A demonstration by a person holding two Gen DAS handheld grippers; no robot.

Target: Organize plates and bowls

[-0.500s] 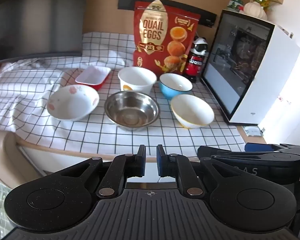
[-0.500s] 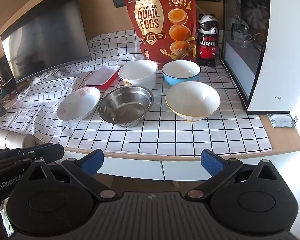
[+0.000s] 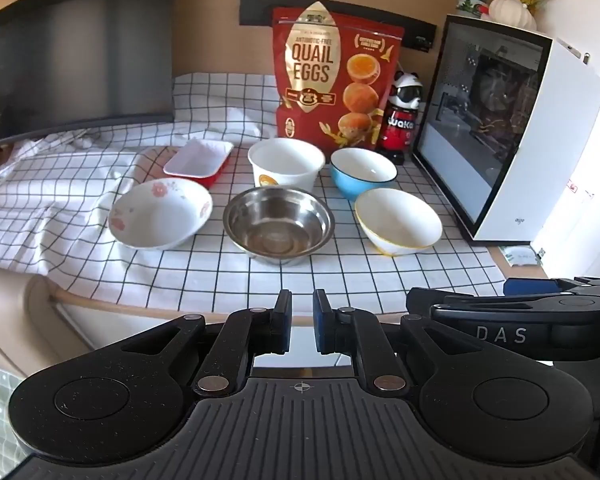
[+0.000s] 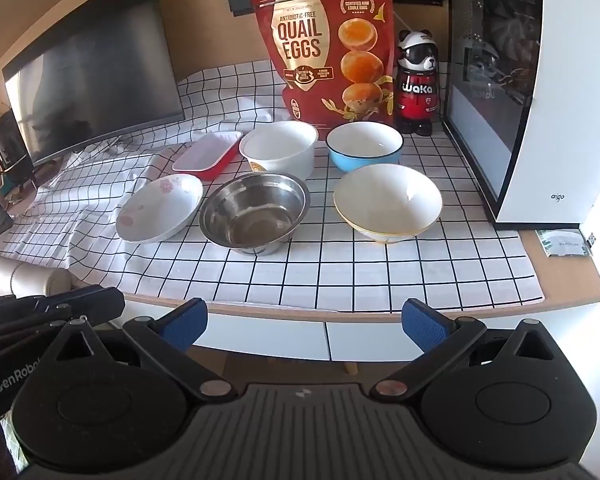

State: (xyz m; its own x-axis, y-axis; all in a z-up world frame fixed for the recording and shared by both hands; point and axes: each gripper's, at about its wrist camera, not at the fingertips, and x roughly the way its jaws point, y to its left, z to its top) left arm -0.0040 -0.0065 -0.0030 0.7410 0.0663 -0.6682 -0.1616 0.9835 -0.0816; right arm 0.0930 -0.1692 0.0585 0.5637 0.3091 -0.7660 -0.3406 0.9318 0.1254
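With the left claw (image 3: 302, 322) closed on nothing and the right claw (image 4: 304, 326) wide open at the frame bottom, the bowls sit mid-frame on the bench (image 4: 572, 280), where the rumpled cloth (image 4: 80, 216) risks tipping the floral bowl (image 4: 160, 207) when gripped

The left black two-finger gripper (image 3: 302, 322) is built of speckled matte plastic: two rounded paddle-shaped lobes, each with a shallow circular recess, sit at seven and five o'clock of its wrist view, either side of a grey ribbed plate stamped with a small crosshair mark. Silver rivets pin the angled linkage bars, which carry fingers faced with blue pads (image 3: 323, 320). The right black two-finger gripper (image 4: 304, 326) has the same lobes, ribbed plate and rivets, with textured blue pads (image 4: 424, 326) on its fingers. Its side shows white "DAS" lettering at three o'clock of the left view; "GenRobot" lettering appears on the other, at nine o'clock of the right view.
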